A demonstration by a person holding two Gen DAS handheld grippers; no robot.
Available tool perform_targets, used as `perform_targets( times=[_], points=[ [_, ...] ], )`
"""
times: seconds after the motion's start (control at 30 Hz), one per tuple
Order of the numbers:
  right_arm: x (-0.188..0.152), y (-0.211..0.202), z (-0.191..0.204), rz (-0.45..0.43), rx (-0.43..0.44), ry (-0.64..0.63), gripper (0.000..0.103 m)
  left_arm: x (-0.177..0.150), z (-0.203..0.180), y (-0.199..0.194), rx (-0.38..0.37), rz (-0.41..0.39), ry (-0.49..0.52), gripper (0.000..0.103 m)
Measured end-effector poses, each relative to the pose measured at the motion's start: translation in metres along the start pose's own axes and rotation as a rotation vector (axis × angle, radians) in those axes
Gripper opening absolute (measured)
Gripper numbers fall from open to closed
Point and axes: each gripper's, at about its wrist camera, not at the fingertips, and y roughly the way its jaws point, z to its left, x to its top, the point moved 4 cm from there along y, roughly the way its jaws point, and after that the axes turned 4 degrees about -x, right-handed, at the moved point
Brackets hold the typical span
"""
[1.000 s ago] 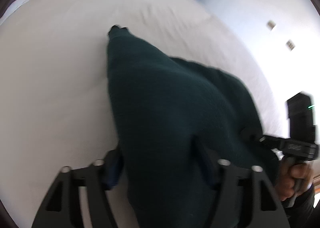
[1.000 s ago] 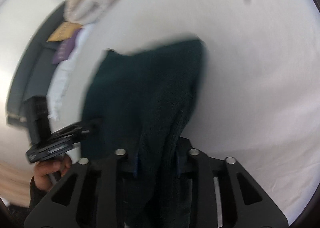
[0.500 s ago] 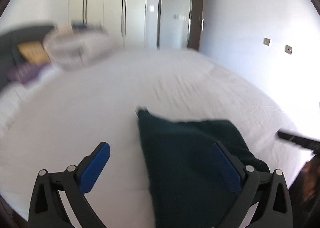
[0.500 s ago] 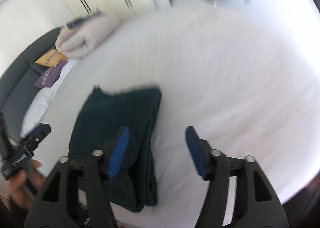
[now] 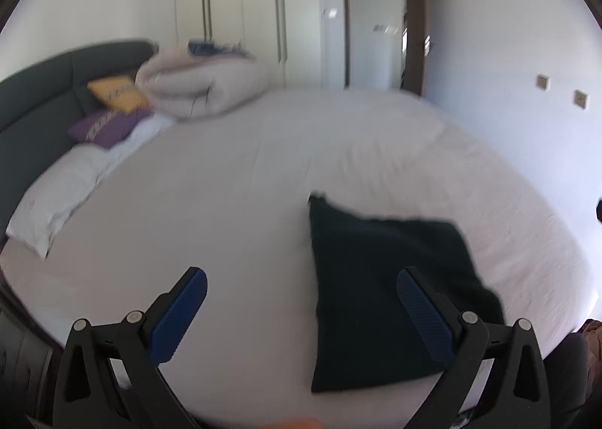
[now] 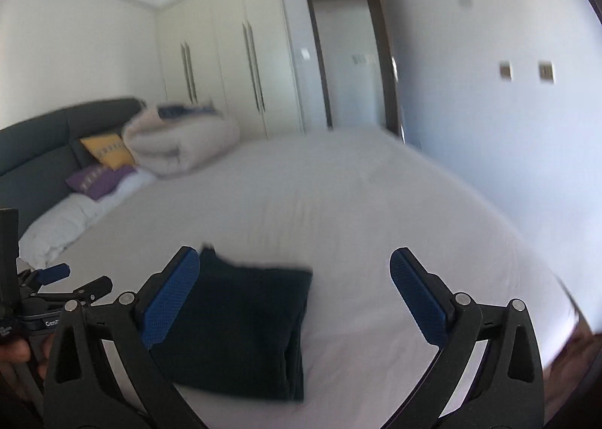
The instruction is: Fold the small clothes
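Two views cover this moment. From the left wrist, the left tongs stand wide open with nothing between their blue pads, hanging above the white bed. One dark green garment lies folded into a rough rectangle on the sheet, at the near right part of the bed, with the right-hand pad in front of it; whether that pad touches the cloth I cannot tell. At the head of the bed I count one grey headboard, one yellow cushion, one purple cushion, one white pillow and one rolled beige duvet. From the right wrist, the right tongs are likewise spread wide and empty, with the same garment lying flat below and just behind the left-hand pad. Its right edge shows stacked layers, so the fold looks done or nearly so. The other gripper shows at the far left edge. The risk, as I judge it, is a pad snagging a loose top layer if either tool dips or sweeps across, which would drag the fold open; the soft mattress could also let the stack slump if pressed.
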Motion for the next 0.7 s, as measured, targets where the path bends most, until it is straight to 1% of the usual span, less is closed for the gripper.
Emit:
perform_targets(
  times=[0.07,0.13,0.2,0.3,0.37,0.4,0.57,0.7],
  points=[
    [-0.014,0.006,-0.001,0.09,-0.026,0.018,0.103,-0.012,0.002,0.005,0.008,0.032,-0.004,0.103],
    [-0.027,0.009,-0.002,0.151,-0.039,0.036,0.103,-0.021,0.004,0.01,0.021,0.057,-0.009,0.103],
    [-0.04,0.013,-0.004,0.207,-0.051,0.035,0.103,-0.03,0.007,0.016,0.013,0.086,-0.023,0.103],
    [-0.054,0.017,-0.002,0.241,-0.082,0.01,0.103,-0.037,0.009,0.02,0.019,0.115,-0.029,0.103],
    [-0.06,0.019,0.001,0.257,-0.096,-0.007,0.103,-0.038,0.011,0.023,0.016,0.119,-0.032,0.103],
    [-0.064,0.03,0.002,0.263,-0.095,-0.012,0.103,-0.039,0.012,0.023,0.018,0.123,-0.031,0.103],
    [-0.073,0.058,0.016,0.282,-0.084,-0.047,0.103,-0.048,0.008,0.032,-0.007,0.163,-0.034,0.103],
    [-0.076,0.062,0.019,0.302,-0.076,-0.054,0.103,-0.057,0.0,0.038,-0.013,0.179,-0.007,0.103]
  ],
)
